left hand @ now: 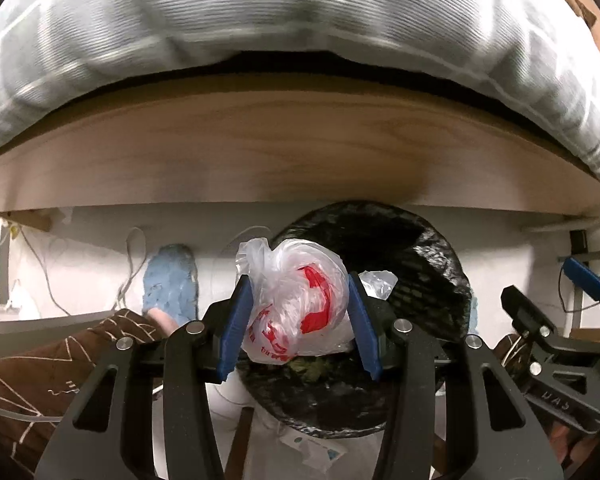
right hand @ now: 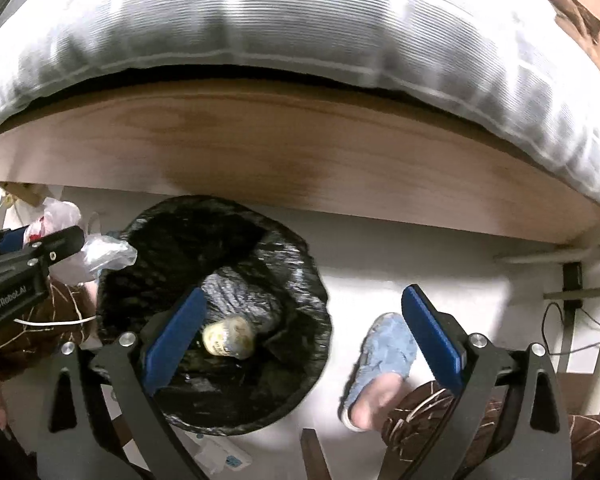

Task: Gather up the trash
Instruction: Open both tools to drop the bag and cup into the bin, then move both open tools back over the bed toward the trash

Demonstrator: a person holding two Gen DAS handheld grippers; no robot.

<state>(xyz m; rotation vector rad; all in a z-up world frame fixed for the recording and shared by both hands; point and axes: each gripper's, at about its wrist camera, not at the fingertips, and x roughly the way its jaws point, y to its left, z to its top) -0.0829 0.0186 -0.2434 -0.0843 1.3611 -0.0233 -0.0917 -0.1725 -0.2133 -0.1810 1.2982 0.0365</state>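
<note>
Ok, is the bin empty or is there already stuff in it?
Not empty. The right wrist view shows a jar-like container and crumpled grey plastic lying inside the black-lined bin.

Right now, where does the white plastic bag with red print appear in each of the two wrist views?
Left wrist view: the plastic bag sits low in the centre, clamped by the left gripper above the bin.
Right wrist view: the bag is at the far left edge, behind the left gripper's finger.
Shared landmark: the black-lined trash bin.
</note>
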